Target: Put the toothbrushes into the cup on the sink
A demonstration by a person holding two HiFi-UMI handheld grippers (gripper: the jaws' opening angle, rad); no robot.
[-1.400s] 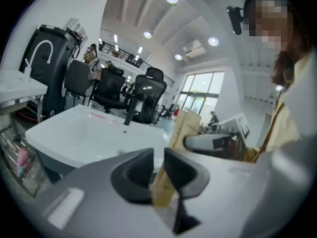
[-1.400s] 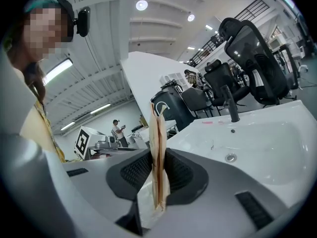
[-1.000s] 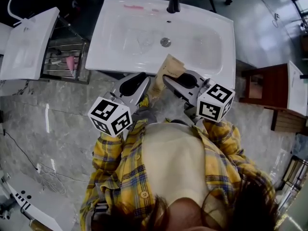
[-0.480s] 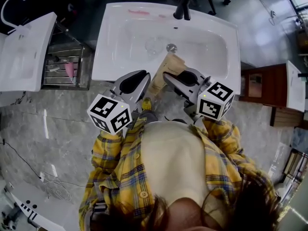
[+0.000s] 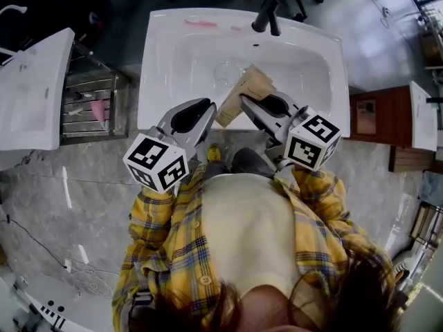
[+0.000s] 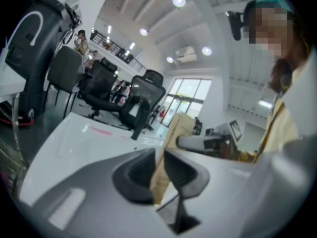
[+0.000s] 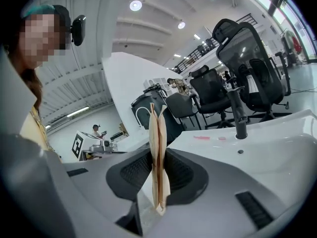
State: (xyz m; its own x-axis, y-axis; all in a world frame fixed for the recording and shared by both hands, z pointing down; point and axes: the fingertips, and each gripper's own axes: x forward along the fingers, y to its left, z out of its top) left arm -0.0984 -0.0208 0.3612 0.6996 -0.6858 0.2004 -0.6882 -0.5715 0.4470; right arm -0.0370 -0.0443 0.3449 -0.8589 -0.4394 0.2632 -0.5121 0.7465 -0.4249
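Over the white sink (image 5: 173,40), right claw (image 5: 246,103) and, seemingly, left claw (image 5: 210,111) pinch one brown paper packet (image 5: 243,88); uneven pulling could tear it, spilling the contents.

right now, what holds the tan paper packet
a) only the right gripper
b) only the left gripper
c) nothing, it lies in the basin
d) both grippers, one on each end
d: the tan paper packet is pinched between the jaws of the left gripper and those of the right gripper, above the front of the sink.
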